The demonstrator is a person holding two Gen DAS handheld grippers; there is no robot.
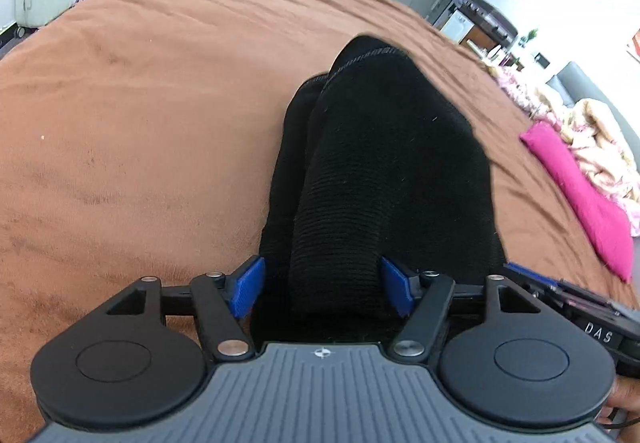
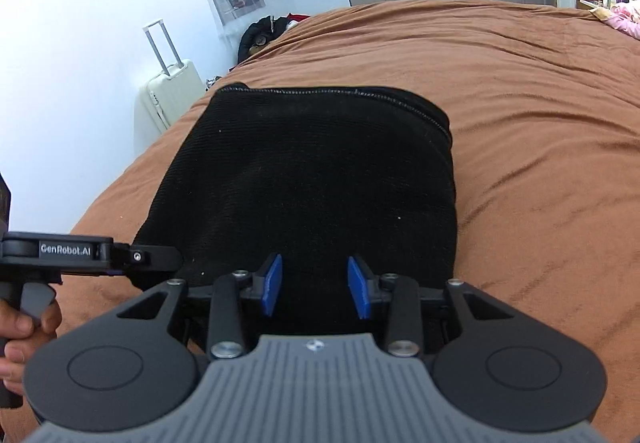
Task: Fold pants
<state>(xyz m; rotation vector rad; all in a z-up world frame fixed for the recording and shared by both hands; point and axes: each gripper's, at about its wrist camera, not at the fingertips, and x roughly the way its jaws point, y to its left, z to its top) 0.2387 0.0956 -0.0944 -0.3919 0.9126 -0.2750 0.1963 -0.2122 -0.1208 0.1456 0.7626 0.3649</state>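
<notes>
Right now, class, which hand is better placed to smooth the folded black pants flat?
Right, probably. Its gripper faces the pants' broad flat top, fingers apart and empty; the left gripper straddles a raised fold at their edge.

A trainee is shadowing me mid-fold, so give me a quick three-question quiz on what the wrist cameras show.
1. True or false: the black pants lie folded on a brown bed cover.
2. The cloth near the bed's edge in the left wrist view is: A pink, B green, C white.
3. Fill in: the left gripper has its jaws ___.
Key: 1 true; 2 A; 3 open.
</notes>
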